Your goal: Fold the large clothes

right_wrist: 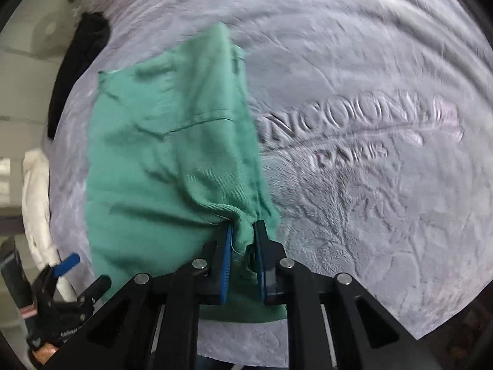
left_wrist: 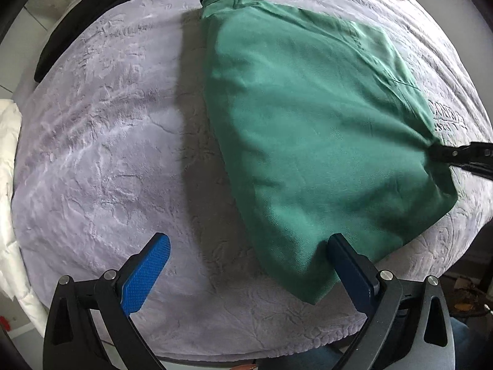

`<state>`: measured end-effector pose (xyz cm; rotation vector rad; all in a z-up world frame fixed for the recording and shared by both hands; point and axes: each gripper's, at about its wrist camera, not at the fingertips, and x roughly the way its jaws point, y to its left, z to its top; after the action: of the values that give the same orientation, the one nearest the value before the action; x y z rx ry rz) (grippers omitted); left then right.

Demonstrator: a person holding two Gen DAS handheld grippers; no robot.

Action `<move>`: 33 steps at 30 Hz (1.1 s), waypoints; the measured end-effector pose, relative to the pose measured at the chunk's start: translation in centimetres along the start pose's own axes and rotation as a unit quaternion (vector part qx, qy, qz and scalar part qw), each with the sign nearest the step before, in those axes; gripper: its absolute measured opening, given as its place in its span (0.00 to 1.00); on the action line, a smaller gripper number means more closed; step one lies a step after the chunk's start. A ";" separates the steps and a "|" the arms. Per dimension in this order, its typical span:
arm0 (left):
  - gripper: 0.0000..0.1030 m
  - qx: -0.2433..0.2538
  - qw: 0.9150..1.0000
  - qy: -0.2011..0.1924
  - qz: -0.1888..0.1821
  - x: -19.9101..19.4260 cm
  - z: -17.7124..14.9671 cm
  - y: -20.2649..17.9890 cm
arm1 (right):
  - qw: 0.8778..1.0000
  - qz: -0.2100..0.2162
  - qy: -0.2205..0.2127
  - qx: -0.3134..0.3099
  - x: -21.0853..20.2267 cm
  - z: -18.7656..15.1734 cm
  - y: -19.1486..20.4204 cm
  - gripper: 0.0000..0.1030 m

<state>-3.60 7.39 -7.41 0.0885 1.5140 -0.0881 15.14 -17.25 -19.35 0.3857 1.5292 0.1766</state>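
Bed (left_wrist: 101,141) was covered by a grey-lilac plush blanket (right_wrist: 385,231) embossed with lettering and leaf patterns. Pale tiled floor (left_wrist: 37,9) showed beyond the far edge. White padded item (left_wrist: 7,160) sat at the bedside. Soft, even light.

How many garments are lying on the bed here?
3: the green garment mid-bed, a black garment at the far-left edge, a white jacket at the left edge. Others may lie out of view.

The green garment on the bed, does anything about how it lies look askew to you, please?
Yes: the green garment lies skewed across the grey blanket, its side edge bunched between the right gripper fingers. Nothing looks damaged.
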 end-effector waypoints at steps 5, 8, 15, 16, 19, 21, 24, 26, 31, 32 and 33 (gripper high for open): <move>0.99 -0.018 1.000 0.002 -0.007 0.2 -0.2 -0.2 | 1.000 -0.011 0.009 -0.001 2.0 0.1 -0.5 0.15; 0.99 -0.026 1.000 0.003 -0.009 0.3 -0.4 0.0 | 1.000 -0.012 0.008 -0.009 2.1 0.3 -0.2 0.15; 0.99 -0.027 1.000 0.001 -0.002 0.3 -0.1 0.8 | 1.000 0.010 0.000 0.019 0.7 -0.6 -1.3 0.15; 0.99 -0.029 1.000 0.001 -0.002 0.3 -0.1 0.8 | 0.999 0.021 -0.005 0.027 0.3 -0.8 -1.6 0.15; 0.99 -0.033 0.999 0.003 -0.006 0.3 -0.1 1.0 | 0.995 0.060 -0.013 0.073 -0.6 -1.2 -3.4 0.16; 0.99 -0.037 0.999 0.004 -0.008 0.2 -0.1 0.8 | 0.992 0.075 -0.019 0.100 -1.1 -1.4 -4.1 0.16; 0.99 -0.042 0.999 0.010 -0.010 0.3 0.0 1.0 | 0.992 0.067 -0.013 0.104 -1.2 -1.4 -4.3 0.16; 0.99 -0.046 0.999 0.013 -0.012 0.3 0.0 1.2 | 0.992 0.068 -0.011 0.110 -1.4 -1.5 -4.5 0.16; 0.99 -0.045 0.999 0.019 -0.015 0.9 0.5 2.5 | 0.992 0.068 -0.002 0.107 -1.7 -1.9 -4.0 0.18; 0.99 -0.043 0.999 0.019 -0.013 0.9 0.5 2.5 | 0.992 0.069 0.000 0.109 -1.8 -1.9 -4.2 0.22; 0.99 -0.041 0.999 0.018 -0.012 0.9 0.6 2.3 | 0.991 0.069 0.002 0.112 -1.8 -1.8 -4.4 0.22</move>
<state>-2.72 9.63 -8.24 0.0071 1.5536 -0.0432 12.73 -21.71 -19.22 0.6700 1.5313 0.1129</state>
